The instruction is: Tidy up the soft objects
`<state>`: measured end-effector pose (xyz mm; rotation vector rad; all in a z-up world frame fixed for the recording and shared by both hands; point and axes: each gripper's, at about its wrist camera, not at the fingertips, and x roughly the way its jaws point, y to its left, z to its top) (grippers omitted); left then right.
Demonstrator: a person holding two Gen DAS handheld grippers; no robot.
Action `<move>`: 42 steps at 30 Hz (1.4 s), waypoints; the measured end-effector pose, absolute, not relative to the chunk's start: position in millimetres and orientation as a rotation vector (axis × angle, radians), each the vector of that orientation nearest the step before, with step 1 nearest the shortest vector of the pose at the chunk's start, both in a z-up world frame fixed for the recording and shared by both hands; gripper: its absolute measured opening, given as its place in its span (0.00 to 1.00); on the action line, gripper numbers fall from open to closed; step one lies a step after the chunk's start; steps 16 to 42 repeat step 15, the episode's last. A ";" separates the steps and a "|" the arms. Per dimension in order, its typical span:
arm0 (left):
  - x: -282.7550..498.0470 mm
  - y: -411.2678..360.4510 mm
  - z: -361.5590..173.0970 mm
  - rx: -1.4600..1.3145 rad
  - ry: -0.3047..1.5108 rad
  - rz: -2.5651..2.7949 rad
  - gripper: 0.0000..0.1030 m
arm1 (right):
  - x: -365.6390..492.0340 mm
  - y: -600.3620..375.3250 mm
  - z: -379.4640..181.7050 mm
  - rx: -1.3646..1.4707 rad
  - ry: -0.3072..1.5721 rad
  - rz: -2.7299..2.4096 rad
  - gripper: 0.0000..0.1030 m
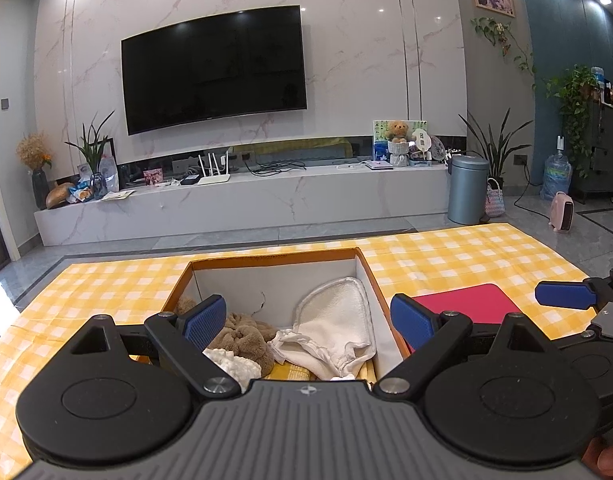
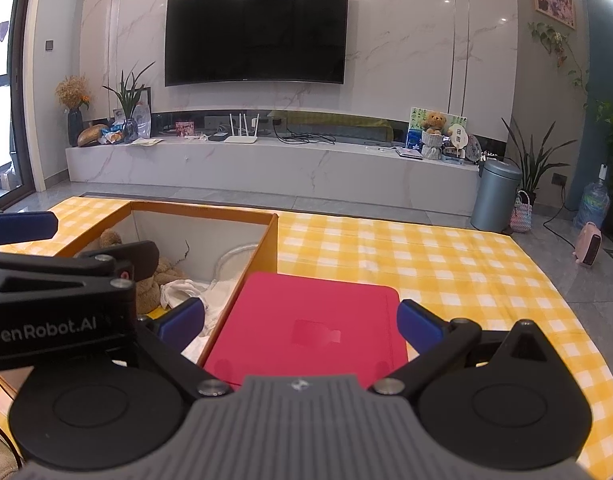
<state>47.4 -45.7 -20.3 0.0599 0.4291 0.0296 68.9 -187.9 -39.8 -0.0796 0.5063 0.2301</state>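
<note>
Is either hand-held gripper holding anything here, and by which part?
Nothing is held. The left hand-held gripper and the right hand-held gripper are both open and empty.

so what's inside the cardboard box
Inside the box: a brown plush toy, a white cloth and a fluffy white piece. Whatever lies beneath them is covered.

Both wrist views face the television wall, sharing the box (close below).
</note>
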 end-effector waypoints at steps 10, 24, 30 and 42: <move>48.2 -44.7 -24.6 0.059 0.446 0.036 1.00 | 71.2 -186.8 -41.8 -0.085 0.516 0.225 0.97; 50.9 -45.0 -24.5 0.068 0.452 0.037 1.00 | 72.6 -184.7 -43.6 -0.092 0.522 0.223 0.97; 50.9 -45.0 -24.5 0.068 0.452 0.037 1.00 | 72.6 -184.7 -43.6 -0.092 0.522 0.223 0.97; 50.9 -45.0 -24.5 0.068 0.452 0.037 1.00 | 72.6 -184.7 -43.6 -0.092 0.522 0.223 0.97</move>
